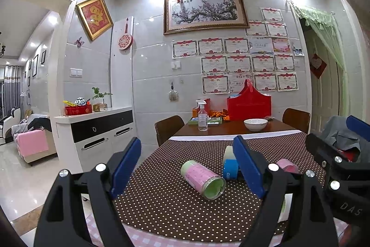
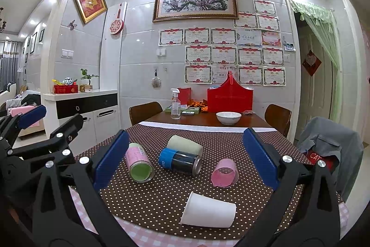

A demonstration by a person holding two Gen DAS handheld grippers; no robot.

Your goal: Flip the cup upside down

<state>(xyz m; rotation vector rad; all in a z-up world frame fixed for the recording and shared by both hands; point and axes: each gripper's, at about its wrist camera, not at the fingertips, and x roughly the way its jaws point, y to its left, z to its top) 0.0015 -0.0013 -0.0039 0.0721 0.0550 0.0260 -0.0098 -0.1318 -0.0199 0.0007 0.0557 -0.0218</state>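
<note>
With both your left gripper [image 1: 187, 169] and right gripper [image 2: 185, 156] spread wide and empty, the white paper cup [image 2: 209, 210] lying sideways nearest you looks light and crushable, so pinch its 2 sidewalls mid-body gently.

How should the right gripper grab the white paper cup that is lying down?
Grip the white paper cup across its side wall, near the middle, coming down from above. It lies on its side with the narrow base pointing left, so the round walls face front and back. The right gripper is open wide enough.
</note>
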